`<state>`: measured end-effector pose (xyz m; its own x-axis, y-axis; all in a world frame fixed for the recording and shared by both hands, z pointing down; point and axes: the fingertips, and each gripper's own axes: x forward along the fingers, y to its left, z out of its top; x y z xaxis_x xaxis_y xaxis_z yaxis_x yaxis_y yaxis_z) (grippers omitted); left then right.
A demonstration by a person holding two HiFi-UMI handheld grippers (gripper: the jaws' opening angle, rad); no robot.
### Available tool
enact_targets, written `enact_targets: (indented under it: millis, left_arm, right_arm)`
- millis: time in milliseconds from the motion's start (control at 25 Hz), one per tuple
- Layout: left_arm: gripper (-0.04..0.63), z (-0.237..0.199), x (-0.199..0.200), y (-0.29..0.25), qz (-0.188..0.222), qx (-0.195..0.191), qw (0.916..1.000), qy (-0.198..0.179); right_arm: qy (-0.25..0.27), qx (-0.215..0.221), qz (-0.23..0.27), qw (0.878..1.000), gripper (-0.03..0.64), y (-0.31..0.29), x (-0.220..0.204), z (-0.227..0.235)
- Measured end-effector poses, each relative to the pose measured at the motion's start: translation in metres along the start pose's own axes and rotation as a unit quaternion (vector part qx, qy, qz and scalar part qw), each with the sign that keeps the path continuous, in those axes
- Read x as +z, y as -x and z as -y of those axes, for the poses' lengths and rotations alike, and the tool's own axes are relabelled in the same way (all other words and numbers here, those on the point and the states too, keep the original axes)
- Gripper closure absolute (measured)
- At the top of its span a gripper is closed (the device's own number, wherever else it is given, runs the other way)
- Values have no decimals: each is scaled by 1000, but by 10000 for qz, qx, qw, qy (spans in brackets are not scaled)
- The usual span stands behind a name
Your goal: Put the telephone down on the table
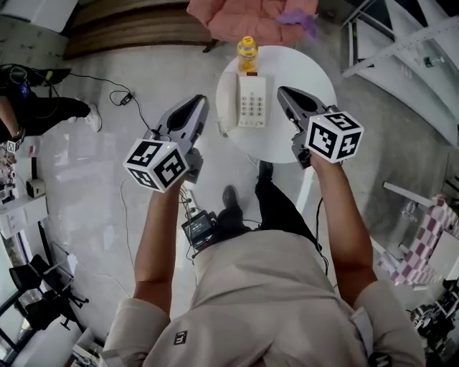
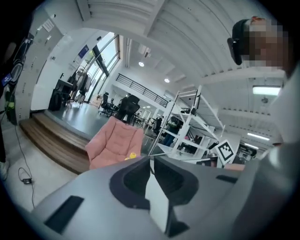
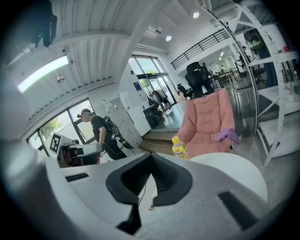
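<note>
Looking down from the head view, I see a pale glossy floor (image 1: 107,179) filling most of the frame, with a white shelving rack (image 1: 401,43) at the right. A pink armchair (image 1: 244,18) stands just beyond the far edge of the round white tabletop (image 1: 305,66).

Both of my tools hang clear of the tabletop's load, one on each side of it. The left hand-held gripper (image 1: 201,102) shows off the tabletop's left edge, over the floor, and its marker cube (image 1: 159,163) faces up at me. In the left gripper view the left hand-held gripper (image 2: 152,161) has its jaws pressed together with nothing between them, and it points across the room toward the armchair (image 2: 115,145). The right hand-held gripper (image 1: 282,93) shows over the right half of the tabletop, and its own marker cube (image 1: 334,136) sits near the tabletop's near right edge. In the right gripper view the right hand-held gripper (image 3: 151,159) is also pressed together and empty.

The telephone (image 1: 252,100) lies flat on the left half of the tabletop, keypad up, between the two tools and touched by neither. Its handset (image 1: 231,104) sits along its left side, toward the tabletop's left edge. A yellow bottle (image 1: 247,51) stands upright at the far edge, just behind the telephone. A purple cloth (image 1: 297,18) lies on the armchair.
</note>
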<state>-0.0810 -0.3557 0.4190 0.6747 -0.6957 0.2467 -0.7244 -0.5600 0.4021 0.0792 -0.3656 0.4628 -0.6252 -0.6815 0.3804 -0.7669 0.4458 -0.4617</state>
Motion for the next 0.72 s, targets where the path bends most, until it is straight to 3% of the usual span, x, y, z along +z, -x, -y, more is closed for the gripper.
enact_targets:
  millis: [280,520,720]
  left_arm:
    - [583,65,43,62,144,-490,9979,-398]
    - [583,113,73,109,275,-810,9927,-846]
    - [583,146,91,148,426,-1033,9875,-1114]
  right_arm:
    - [631,285,430,9967,626,66,45,-71]
    - [1421,430,614,9870,626,115,64,-138]
    - [1631,538,761,9822,626,154,72,-184]
